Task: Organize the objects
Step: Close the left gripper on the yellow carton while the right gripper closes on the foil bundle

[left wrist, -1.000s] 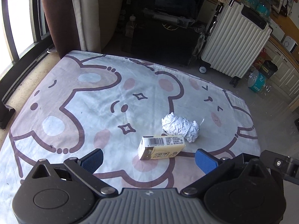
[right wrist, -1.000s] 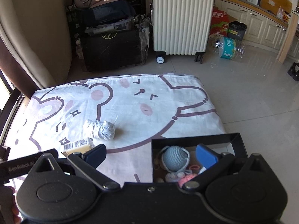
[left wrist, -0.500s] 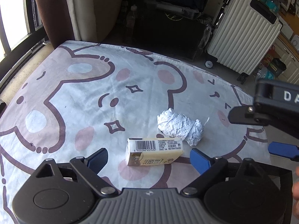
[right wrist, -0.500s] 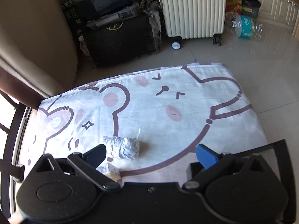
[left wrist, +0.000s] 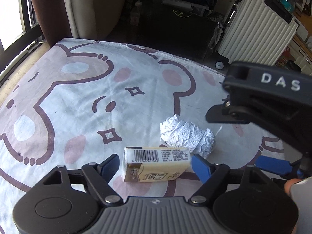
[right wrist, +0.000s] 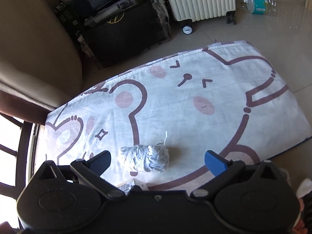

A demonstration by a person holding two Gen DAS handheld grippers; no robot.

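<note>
We count one small carton (left wrist: pixel 156 162) and one roll of white lace (left wrist: pixel 187 136) lying just beside each other on the cartoon bedsheet (left wrist: pixel 78 101). Our left gripper (left wrist: pixel 155 165) is closing its jaws, the carton between them, pads not yet pressing. Our right gripper (right wrist: pixel 157 160) stands apart around the lace; its body hides most of the carton.
</note>
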